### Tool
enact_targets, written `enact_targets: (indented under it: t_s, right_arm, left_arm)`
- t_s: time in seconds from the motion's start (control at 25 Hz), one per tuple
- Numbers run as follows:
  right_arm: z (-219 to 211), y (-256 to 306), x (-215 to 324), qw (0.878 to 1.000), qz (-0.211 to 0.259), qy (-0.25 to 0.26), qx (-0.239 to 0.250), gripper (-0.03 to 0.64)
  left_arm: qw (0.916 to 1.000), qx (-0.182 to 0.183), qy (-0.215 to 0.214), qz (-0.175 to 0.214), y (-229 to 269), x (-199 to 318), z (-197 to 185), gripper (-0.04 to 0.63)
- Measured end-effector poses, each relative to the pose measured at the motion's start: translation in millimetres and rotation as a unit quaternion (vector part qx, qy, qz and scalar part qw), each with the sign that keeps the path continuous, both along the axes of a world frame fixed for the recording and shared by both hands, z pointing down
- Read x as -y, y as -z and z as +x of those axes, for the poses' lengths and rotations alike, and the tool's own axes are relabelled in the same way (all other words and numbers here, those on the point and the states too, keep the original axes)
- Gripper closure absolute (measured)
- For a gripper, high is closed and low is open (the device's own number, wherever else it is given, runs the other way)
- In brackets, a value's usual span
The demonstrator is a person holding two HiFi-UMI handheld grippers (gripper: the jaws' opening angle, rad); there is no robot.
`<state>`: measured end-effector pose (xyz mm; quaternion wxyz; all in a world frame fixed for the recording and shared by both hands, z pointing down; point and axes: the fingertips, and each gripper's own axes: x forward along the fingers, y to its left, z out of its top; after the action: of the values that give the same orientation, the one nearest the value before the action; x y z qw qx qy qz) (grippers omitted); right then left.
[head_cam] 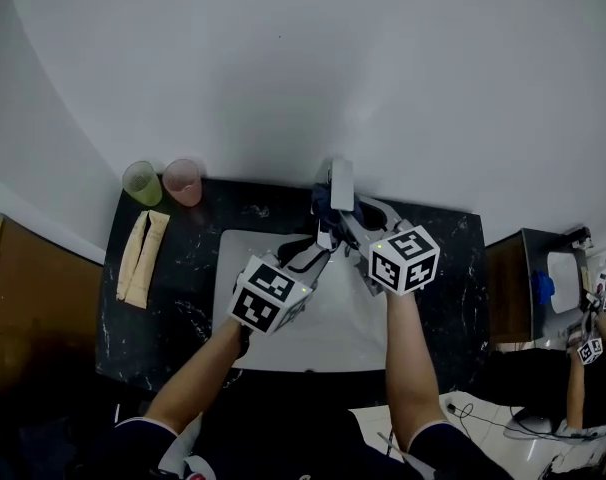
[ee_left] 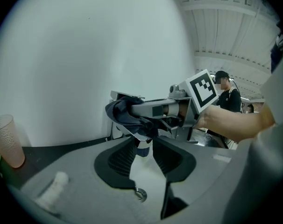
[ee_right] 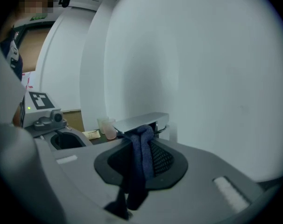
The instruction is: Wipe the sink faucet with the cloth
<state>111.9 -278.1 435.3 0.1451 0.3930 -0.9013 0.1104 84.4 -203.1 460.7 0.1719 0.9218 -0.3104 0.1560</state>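
Cloth (ee_right: 140, 148), clamped in the right gripper (ee_right: 137, 171), lay draped over the faucet (ee_right: 137, 121) for wiping; the left gripper (ee_left: 144, 155) gaped half-wide below it, gripping nothing.

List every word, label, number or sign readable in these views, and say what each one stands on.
No text can be read in any view.
Left gripper and right gripper marker cubes: black-and-white square patterns, no letters.
Green cup, pink cup, cloth, faucet: no print shows.
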Motion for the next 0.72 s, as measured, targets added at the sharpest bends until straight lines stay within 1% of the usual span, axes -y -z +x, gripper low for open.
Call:
enact_targets:
  t_s: [0.16,0.36,0.72]
  right_arm:
    - [7,-2,3,1.0,0.001,-0.026,0.013,0.555]
    - [15,-6,-6,0.999,-0.01,-0.038,0.011,0.557]
    - [4,-5,-51,0.999,-0.027,0.019,-0.027,0.557]
  left_arm:
    - [1.0,0.003,-0.001,0.005,-2,1,-2,0.477]
    - [1.0,-0.004,0.0,-0.003,-1,-1,1,0.479]
    - [1.0,0.007,-0.003,0.003,-3,-2,4,0.483]
